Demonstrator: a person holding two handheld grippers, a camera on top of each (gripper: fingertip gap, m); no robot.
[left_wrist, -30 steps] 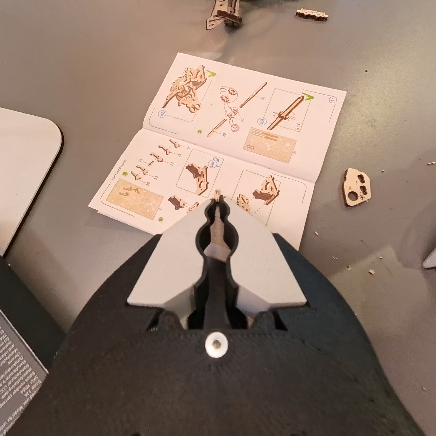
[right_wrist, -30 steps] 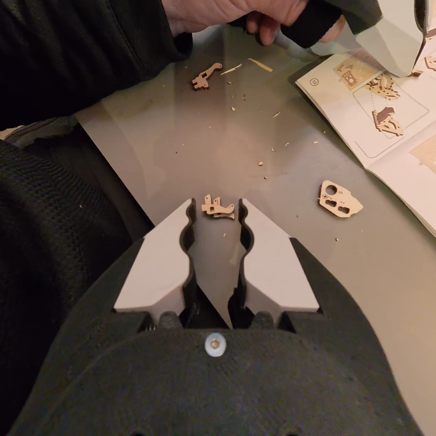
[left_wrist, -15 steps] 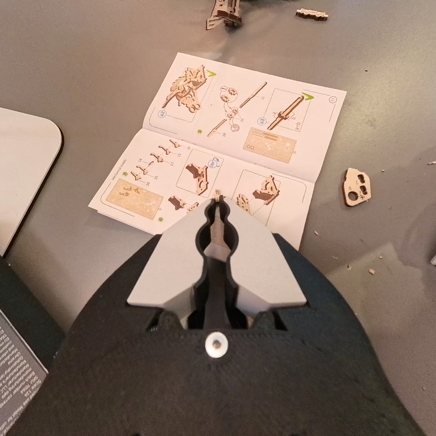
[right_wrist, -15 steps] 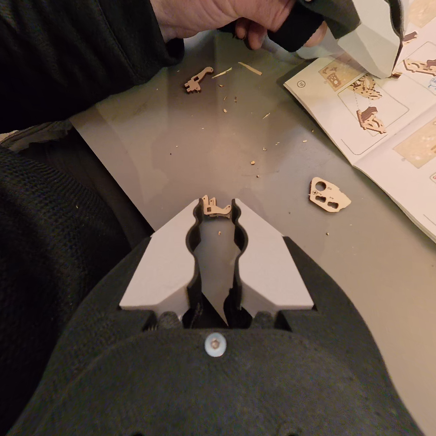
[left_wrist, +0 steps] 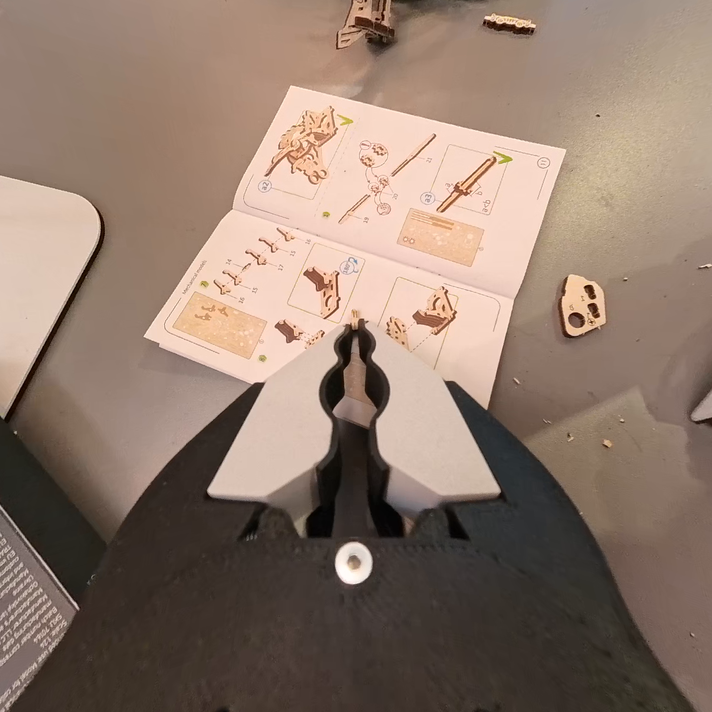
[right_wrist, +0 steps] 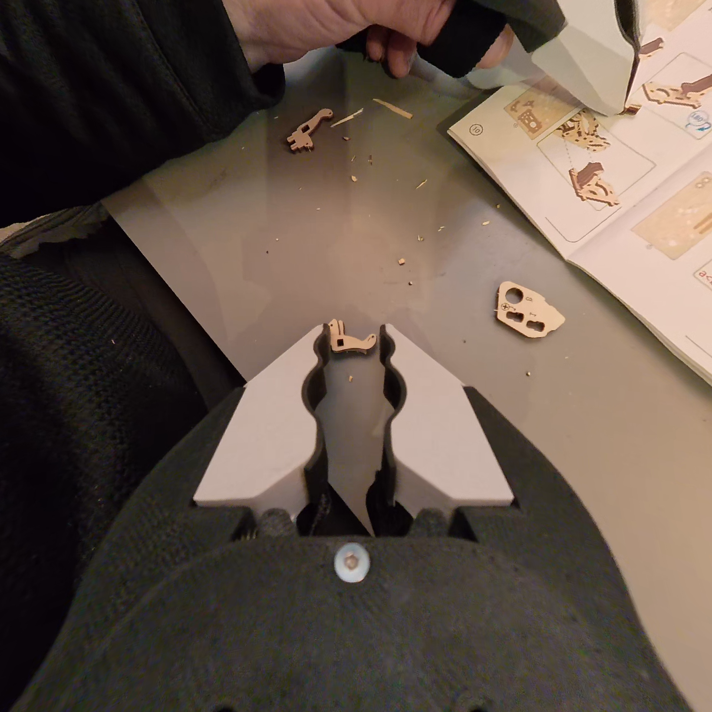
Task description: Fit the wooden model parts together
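Note:
My left gripper (left_wrist: 354, 325) is shut on a thin wooden part (left_wrist: 354, 319), seen edge-on and poking out of the tips, above the open instruction booklet (left_wrist: 385, 215). My right gripper (right_wrist: 352, 331) is shut on a small hook-shaped wooden part (right_wrist: 348, 341), pinched flat between the fingertips just over the grey table. A flat rounded wooden plate (right_wrist: 529, 316) with holes lies to the right of it; it also shows in the left wrist view (left_wrist: 581, 306). A second hook-shaped part (right_wrist: 308, 131) lies farther off. The left gripper (right_wrist: 632, 106), held by a hand, shows at top right.
A part-built wooden model (left_wrist: 366, 23) and a short wooden strip (left_wrist: 508, 21) lie beyond the booklet. A white board (left_wrist: 38, 269) and a dark box (left_wrist: 23, 539) sit at the left. Wood splinters litter the table (right_wrist: 269, 250). The table edge and dark clothing (right_wrist: 77, 346) are at left. About 15 centimeters separates my left fingertips from my right. The flat rounded wooden plate (right_wrist: 529, 316) lies around 7 centimeters away from my right fingertips. It turns up in the left wrist view (left_wrist: 587, 300) as well.
My right gripper closed from wide open onto the small hook-shaped part, which turned between the tips. The left gripper kept still, shut on its thin part.

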